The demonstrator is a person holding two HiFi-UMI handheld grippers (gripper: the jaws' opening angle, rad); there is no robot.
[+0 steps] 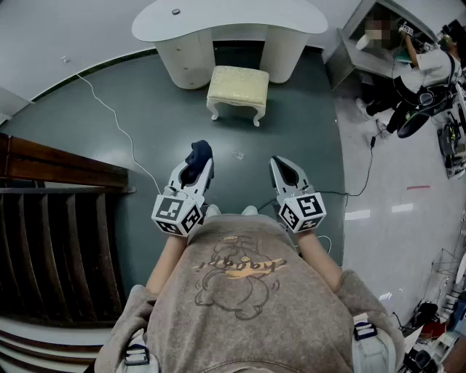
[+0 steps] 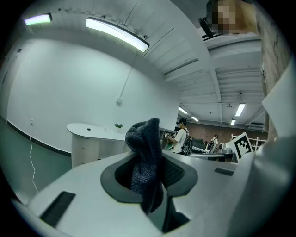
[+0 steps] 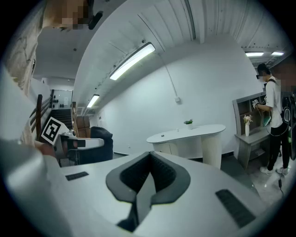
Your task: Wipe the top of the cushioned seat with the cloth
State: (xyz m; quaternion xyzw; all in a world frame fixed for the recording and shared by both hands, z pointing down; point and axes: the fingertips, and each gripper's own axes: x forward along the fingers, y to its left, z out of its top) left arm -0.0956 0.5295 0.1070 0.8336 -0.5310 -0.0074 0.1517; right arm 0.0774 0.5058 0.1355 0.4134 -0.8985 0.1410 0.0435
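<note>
Left gripper (image 1: 195, 169) (image 2: 149, 172): jaws closed on a dark blue knitted cloth (image 1: 198, 154) (image 2: 144, 149), pinched at its lower part, the bunched upper part standing up above the jaw tips; marker cube (image 1: 177, 213) at the rear, just in front of the person's chest. Right gripper (image 1: 287, 170) (image 3: 148, 172): jaws pressed together at the tips, nothing between them; marker cube (image 1: 302, 211) at the rear. Both grippers held side by side above the floor, apart from each other, pointing forward. Wearer: grey-brown sweatshirt (image 1: 244, 291) with a bear print, seen from above. Floor (image 1: 145, 109): dark grey-green under and ahead of the grippers, pale and glossy to the right. Cushioned seat (image 1: 238, 85): cream padded top, white curved legs, upright, straight ahead of the grippers and well apart from them, standing just in front of the knee gap of a desk; neither the cloth nor a gripper touches it. Desk (image 1: 226, 22) (image 2: 92, 132) (image 3: 189, 135): white, rounded top, against the white wall; a small dark item (image 1: 175, 12) on its top, a small green plant (image 3: 188, 122) at its far edge. Cable (image 1: 116, 120): thin, white, trailing across the floor from the wall toward the left gripper. Staircase (image 1: 58, 218): dark wood, at the left edge. Second person (image 1: 426, 69) (image 3: 273, 115): white top, dark trousers, standing at a grey shelf unit (image 3: 249, 120) at the far right, well apart from the seat
</note>
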